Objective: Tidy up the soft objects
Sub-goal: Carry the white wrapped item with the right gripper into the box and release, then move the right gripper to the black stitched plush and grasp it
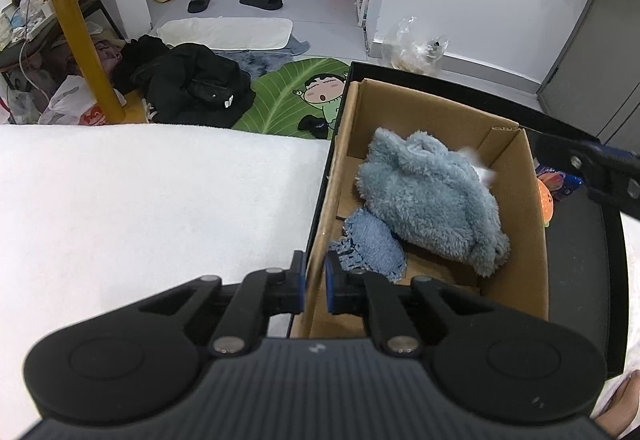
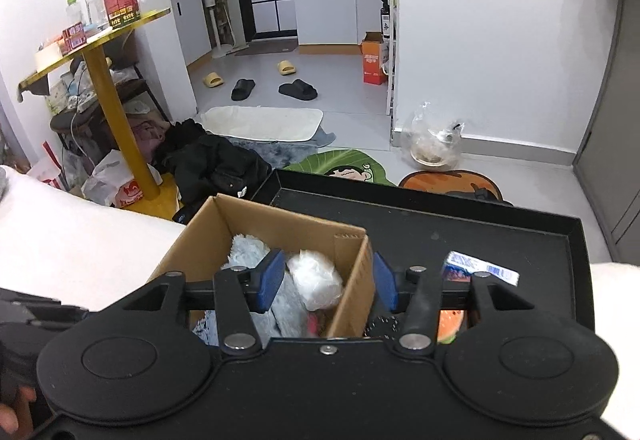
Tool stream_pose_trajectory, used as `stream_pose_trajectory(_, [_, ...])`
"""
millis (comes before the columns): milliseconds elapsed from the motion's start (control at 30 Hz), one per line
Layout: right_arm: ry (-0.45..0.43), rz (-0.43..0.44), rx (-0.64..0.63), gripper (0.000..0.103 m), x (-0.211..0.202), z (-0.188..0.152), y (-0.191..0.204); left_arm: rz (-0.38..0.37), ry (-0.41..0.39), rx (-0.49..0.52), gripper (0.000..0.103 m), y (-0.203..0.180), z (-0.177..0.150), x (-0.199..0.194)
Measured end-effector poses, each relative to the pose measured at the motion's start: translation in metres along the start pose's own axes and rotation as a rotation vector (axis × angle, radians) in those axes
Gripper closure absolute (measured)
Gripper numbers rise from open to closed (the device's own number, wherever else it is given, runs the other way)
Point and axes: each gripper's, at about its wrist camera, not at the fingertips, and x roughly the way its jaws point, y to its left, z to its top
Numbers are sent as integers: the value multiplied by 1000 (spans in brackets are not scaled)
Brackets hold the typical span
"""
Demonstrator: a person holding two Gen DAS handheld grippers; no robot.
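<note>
A brown cardboard box (image 1: 508,144) stands in a black tray (image 1: 576,240) on the white bed. In it lie a fluffy grey-blue plush (image 1: 428,196) and a small blue knitted cloth (image 1: 372,244). My left gripper (image 1: 315,280) is shut on the box's left wall near its front corner. My right gripper (image 2: 326,282) is open and hovers over the box's right wall (image 2: 352,292), one finger inside, one outside. A white plastic-wrapped bundle (image 2: 316,278) and the plush (image 2: 248,252) lie inside below it. The right gripper also shows in the left wrist view (image 1: 600,168).
The white bed cover (image 1: 140,208) lies left of the tray. A watermelon-print item (image 2: 450,322) and a blue-white packet (image 2: 480,268) lie in the tray right of the box. Black clothes (image 1: 188,84), mats, slippers and a yellow-legged table (image 2: 112,112) are on the floor beyond.
</note>
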Motion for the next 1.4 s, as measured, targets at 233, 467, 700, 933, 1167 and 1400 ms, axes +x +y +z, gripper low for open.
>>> stream_pose_trajectory(233, [-29,-13,19,50,-23,-16,-19,13,-3,20,94,-5,1,-2])
stream_pose_trajectory(467, [-29,-28,85,48,-32,-39,-46,44,-20,48,93,-13,0,-8])
stream_pose_trajectory(700, [-6,-35,173,48,-21,-57,-67,90,-54,84,81,-22,0,-15])
stream_pose_trajectory(933, [-3,-24,225,39,-16,-68,-81,128,-77,147,48,-34,1,-17])
stream_pose_trajectory(1167, [12,27,343,37,-3,-82,-96,170,-65,203,46,-47,1,-16])
stream_pose_trajectory(1400, [-1,55,388,37,13,-92,-102,203,-59,230,44,-55,5,-12])
